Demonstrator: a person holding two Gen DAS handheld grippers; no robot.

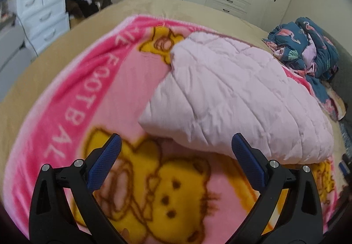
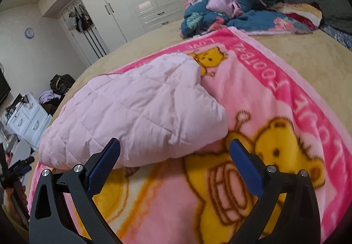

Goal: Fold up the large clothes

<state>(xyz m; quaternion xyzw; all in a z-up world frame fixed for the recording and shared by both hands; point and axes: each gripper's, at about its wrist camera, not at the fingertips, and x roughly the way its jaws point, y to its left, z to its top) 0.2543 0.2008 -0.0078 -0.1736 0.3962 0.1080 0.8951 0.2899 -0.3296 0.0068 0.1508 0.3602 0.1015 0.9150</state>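
Both my left tool and right tool gape wide, empty; I should pinch the pale-pink quilted garment's near edge evenly.

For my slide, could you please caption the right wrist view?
Open right tongs hover before a folded lilac quilted garment on a pink bear blanket.

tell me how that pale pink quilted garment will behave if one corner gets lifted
The pale pink quilted garment is creased and puffy, so probably floppy and light: a lifted corner would likely drape, not stay flat. It may drag the fleece blanket underneath.
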